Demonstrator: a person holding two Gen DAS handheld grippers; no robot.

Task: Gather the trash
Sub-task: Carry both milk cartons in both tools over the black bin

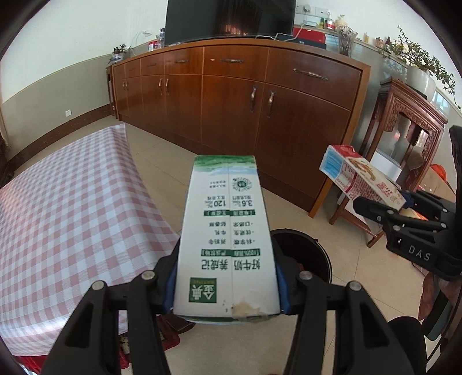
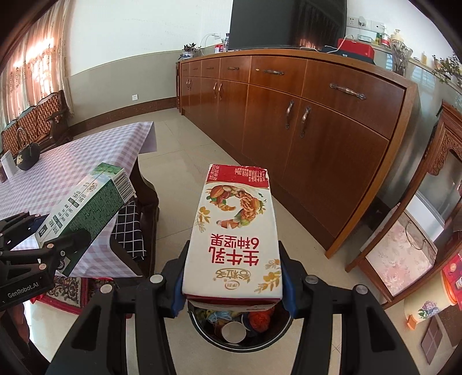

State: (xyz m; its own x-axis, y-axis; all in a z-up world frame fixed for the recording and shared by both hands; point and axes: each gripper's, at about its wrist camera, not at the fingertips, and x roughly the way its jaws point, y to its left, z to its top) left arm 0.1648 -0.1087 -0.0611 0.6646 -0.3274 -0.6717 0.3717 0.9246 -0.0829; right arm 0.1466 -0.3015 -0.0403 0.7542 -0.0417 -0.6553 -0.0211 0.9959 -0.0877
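My left gripper is shut on a green-and-white milk carton, held lying flat above the floor beside the table. It also shows in the right wrist view. My right gripper is shut on a red-and-white milk carton, held above a round trash bin that holds a paper cup and other trash. The red carton also shows in the left wrist view. In the left wrist view the bin lies just beyond and right of the green carton.
A table with a pink checked cloth stands at the left. A long brown wooden sideboard with a TV runs along the back. A carved wooden stand is at the right. The floor is beige tile.
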